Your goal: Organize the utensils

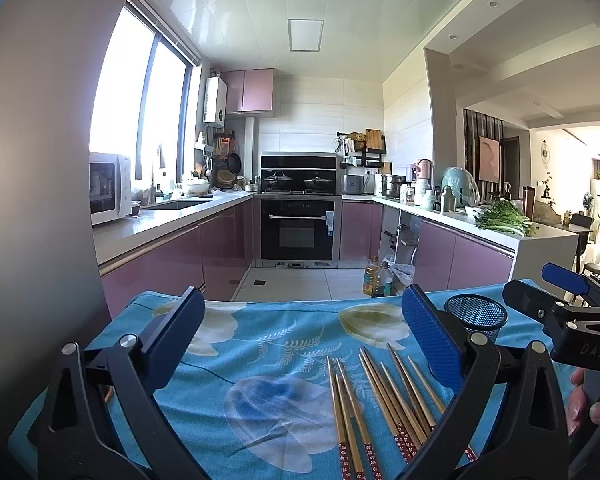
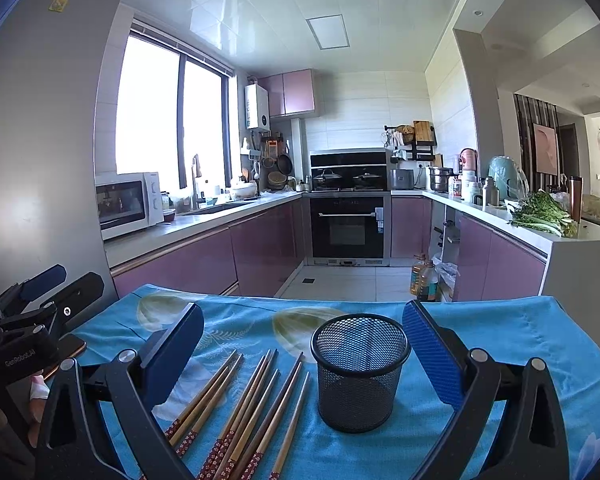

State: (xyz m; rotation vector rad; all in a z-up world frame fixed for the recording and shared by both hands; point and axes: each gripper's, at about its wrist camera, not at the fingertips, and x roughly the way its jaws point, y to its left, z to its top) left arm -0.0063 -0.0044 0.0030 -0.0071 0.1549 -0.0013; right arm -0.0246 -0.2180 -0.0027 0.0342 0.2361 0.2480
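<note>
Both grippers were spread wide, holding nothing: left gripper (image 1: 302, 336), right gripper (image 2: 303, 346). Slim wooden chopsticks (image 2: 244, 408) lay loose on the blue floral-cloth table (image 2: 500, 328), just beside the upright round black mesh cup (image 2: 360, 372).

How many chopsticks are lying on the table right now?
8 chopsticks, I think, all on the blue cloth left of the mesh cup: three farthest left, three in the middle, two nearest the cup. They overlap, so one may be hidden.
</note>
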